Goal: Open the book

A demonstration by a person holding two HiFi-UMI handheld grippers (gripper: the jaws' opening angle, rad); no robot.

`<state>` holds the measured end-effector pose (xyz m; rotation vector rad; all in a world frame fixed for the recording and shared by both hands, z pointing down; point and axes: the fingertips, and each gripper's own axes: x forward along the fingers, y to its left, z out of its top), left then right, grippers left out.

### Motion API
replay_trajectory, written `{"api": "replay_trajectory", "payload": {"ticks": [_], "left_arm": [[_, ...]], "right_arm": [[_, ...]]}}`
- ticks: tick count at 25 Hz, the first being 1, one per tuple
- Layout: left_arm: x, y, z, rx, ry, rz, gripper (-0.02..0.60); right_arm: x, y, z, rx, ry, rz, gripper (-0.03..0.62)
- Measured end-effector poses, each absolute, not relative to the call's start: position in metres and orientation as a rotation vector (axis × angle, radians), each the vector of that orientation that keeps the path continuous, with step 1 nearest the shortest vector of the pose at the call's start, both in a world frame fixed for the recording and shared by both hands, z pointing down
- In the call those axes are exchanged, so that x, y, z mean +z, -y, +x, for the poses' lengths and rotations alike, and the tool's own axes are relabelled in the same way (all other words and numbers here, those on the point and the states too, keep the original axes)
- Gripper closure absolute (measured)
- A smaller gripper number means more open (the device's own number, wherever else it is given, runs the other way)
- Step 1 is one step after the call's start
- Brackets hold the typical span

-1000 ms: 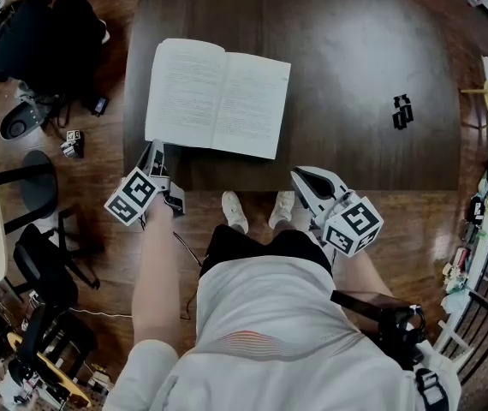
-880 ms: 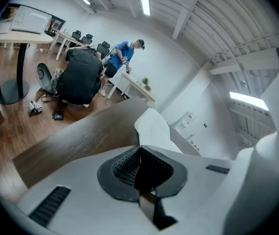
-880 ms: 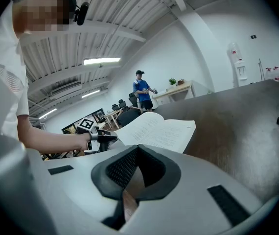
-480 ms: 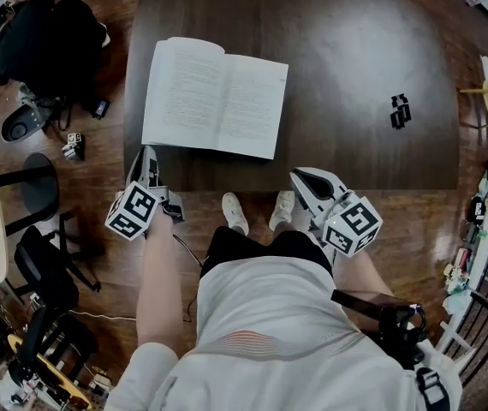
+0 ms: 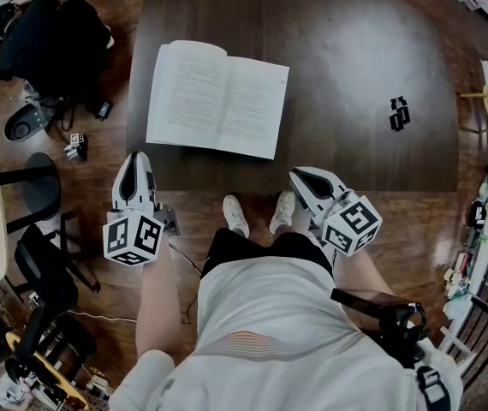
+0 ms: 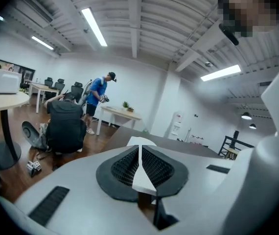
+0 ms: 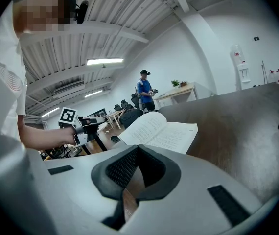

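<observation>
Book (image 5: 218,99) lies spread at twelve o'clock, so opening looks done. My left gripper (image 5: 133,159) just parted slightly, empty; right gripper (image 5: 299,177) pinched together, empty. I'd stay clear.

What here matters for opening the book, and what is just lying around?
Job: open book; table; left gripper, fingers just opened slightly, nothing between; right gripper.
Lying about: small black object on table; black stool on floor.
</observation>
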<state>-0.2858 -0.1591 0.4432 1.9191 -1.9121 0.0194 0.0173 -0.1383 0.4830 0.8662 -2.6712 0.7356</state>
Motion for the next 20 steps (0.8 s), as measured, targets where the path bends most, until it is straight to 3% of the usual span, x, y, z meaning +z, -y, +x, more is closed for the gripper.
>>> {"api": "replay_trajectory", "payload": {"ticks": [20], "left_arm": [[0.345,0.159,-0.17,0.088,1.699,2.403,0.552]], "right_arm": [[0.389,0.161,0.032,0.505,2.844,0.992,0.594]]}}
